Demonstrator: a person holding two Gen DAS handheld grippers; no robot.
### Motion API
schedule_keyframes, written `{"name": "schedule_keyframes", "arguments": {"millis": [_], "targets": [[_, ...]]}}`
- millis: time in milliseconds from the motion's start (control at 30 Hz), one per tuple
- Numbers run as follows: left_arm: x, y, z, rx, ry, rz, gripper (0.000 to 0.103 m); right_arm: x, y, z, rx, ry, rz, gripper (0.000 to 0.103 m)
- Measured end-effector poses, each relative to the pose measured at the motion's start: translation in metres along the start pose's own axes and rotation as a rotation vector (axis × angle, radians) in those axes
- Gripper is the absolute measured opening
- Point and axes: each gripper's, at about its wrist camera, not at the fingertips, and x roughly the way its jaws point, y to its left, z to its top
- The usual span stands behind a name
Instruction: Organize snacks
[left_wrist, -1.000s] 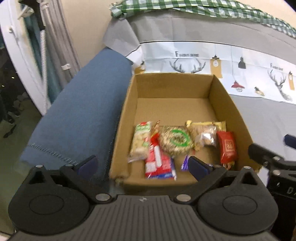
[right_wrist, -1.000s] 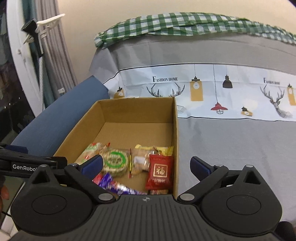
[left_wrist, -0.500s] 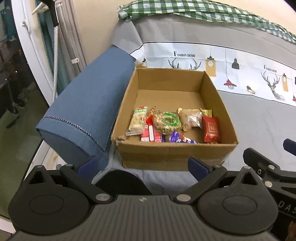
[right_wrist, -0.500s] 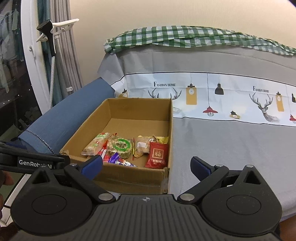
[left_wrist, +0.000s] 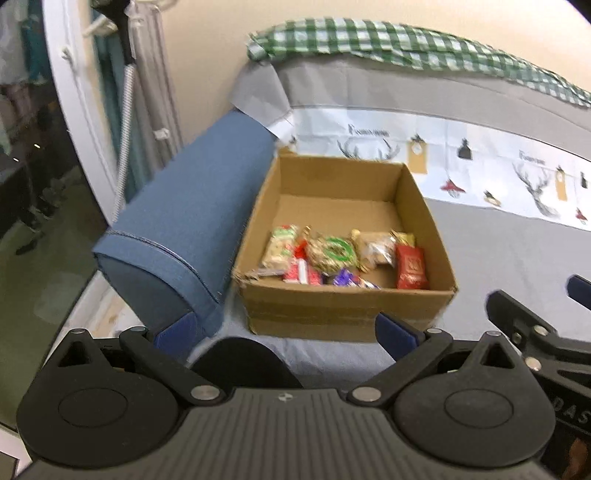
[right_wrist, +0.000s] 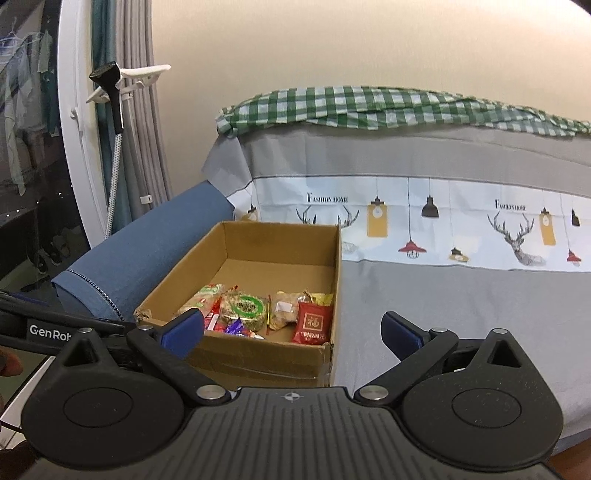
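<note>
1. Left tool (left_wrist: 286, 334) is released, its blue fingertips (left_wrist: 397, 334) spread wide with nothing between them, hanging in front of the cardboard box (left_wrist: 347, 312).
2. Right tool (right_wrist: 291, 330) is likewise released and grasps nothing; its left fingertip overlaps the box's near-left corner in the right wrist view, though I cannot tell whether they touch.
3. From the left wrist view the box lies at 12 o'clock on the grey sofa seat (left_wrist: 509, 258), just beside the blue armrest (left_wrist: 192, 218) at 10 o'clock.
4. Snacks sit bunched in the near half of the box:
   - a pale bar with a green label (left_wrist: 279, 247) at the left end;
   - a red-and-white packet (left_wrist: 301, 271) next to it;
   - a round cake with a green ring (left_wrist: 332, 251) in the middle;
   - a clear bag of brown pieces (left_wrist: 375, 249) right of that;
   - a red packet (left_wrist: 410, 267) at the right end;
   - a purple wrapper (left_wrist: 349, 280) against the near wall.
5. Behind the box, a deer-and-lamp printed cover (right_wrist: 443, 225) drapes the backrest, with a green checked cloth (right_wrist: 369, 107) along its top.
6. At 9 o'clock in the right wrist view, a black handheld head with a braided hose (right_wrist: 112, 99) hangs by the grey curtain (right_wrist: 144, 110).
</note>
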Motion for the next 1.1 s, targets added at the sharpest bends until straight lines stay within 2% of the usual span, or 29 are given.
{"name": "schedule_keyframes", "arguments": {"millis": [133, 467, 700, 1100], "targets": [[-0.004, -0.005, 0.000, 0.030, -0.024, 0.050, 0.103, -0.007, -0.001, -0.001, -0.004, -0.012, -0.009, 0.102], [-0.009, -0.012, -0.003, 0.100, -0.071, 0.058, 0.103, -0.012, -0.003, -0.002, 0.010, -0.024, -0.015, 0.102], [-0.003, -0.010, -0.003, 0.100, -0.040, 0.032, 0.103, -0.010, -0.004, -0.003, 0.017, -0.015, -0.015, 0.102], [0.001, -0.012, -0.005, 0.103, -0.029, 0.035, 0.103, -0.006, -0.006, -0.005, 0.032, -0.005, -0.009, 0.102]]}}
